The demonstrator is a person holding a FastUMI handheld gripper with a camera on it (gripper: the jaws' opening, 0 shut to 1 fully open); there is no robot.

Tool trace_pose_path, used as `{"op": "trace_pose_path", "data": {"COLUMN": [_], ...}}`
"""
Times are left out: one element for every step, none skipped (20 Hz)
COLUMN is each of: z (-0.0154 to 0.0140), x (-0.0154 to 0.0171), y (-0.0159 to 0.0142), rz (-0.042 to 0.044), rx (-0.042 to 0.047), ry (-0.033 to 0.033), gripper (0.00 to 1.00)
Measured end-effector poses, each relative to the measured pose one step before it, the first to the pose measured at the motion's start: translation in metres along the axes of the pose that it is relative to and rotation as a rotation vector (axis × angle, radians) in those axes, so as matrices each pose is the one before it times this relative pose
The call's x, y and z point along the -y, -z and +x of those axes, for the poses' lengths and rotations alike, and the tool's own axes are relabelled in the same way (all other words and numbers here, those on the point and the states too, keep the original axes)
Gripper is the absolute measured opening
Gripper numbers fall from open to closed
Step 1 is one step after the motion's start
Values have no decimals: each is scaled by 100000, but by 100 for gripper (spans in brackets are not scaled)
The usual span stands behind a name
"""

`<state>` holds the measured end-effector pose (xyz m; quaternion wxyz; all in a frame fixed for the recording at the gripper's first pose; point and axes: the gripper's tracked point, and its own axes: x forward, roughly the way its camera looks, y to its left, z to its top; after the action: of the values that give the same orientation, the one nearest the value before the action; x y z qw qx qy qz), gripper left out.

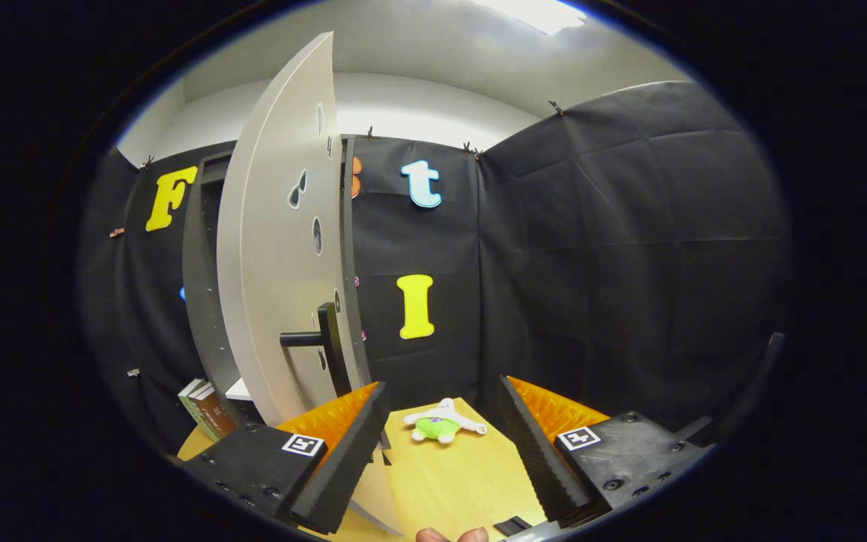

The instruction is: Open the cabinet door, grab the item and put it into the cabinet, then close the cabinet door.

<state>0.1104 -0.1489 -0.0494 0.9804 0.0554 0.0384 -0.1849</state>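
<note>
The cabinet point(200, 278) stands to the left on a wooden table point(456, 474), and its pale door point(275, 256) is swung out toward me, edge-on. A dark bar handle point(328, 342) sticks out of the door just above my left finger. A small green and white plush toy point(441, 425) lies on the table ahead, between and beyond the fingers. My gripper point(441, 406) is open, with nothing between its fingers; the left finger point(343, 459) is close beside the door's lower edge.
Books point(204, 406) stand at the foot of the cabinet, left of the door. Black cloth walls close in behind and to the right of the table. Fingertips of a hand point(452, 535) show at the near edge.
</note>
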Motion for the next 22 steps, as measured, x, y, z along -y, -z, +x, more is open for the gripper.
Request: {"op": "trace_pose_path", "data": {"z": [-422,-448,-258,-257,-117,-29,5,-5,-182,-285,-35,79,171,218,251,272,484,360,487,536,814,888], "x": [-530,-634,-807,-736,-644,-742,-710,-980,-937,-875,-729,-716,-869,-808,-883,-883,-927,-622,-725,-918,-1496,-1421], "y": [120,229,130,148,51,99,104,124,28,302,149,57,305,173,155,173,-3,149,75,96,235,393], "rz": [550,468,319,488,409,271,189,-123,-66,165,620,726,808,481,357,-54,-115,-27,-303,-607,-554,155], "rx": [-153,-466,-324,-679,-616,-778,-512,-372,-139,-279,-178,-507,-527,-669,-398,-303,-445,-616,-370,-146,-382,-927], "ry": [-1018,-1282,-1609,-1542,-1584,-1575,-1557,-1653,-1845,-1777,-1617,-1571,-1505,-1586,-1450,-1505,-1675,-1673,-1837,-2015,-2168,-2389], "gripper": [97,97,97,97,97,97,97,97,97,97,97,97,97,97,97,98,98,98,98,98,98,98]}}
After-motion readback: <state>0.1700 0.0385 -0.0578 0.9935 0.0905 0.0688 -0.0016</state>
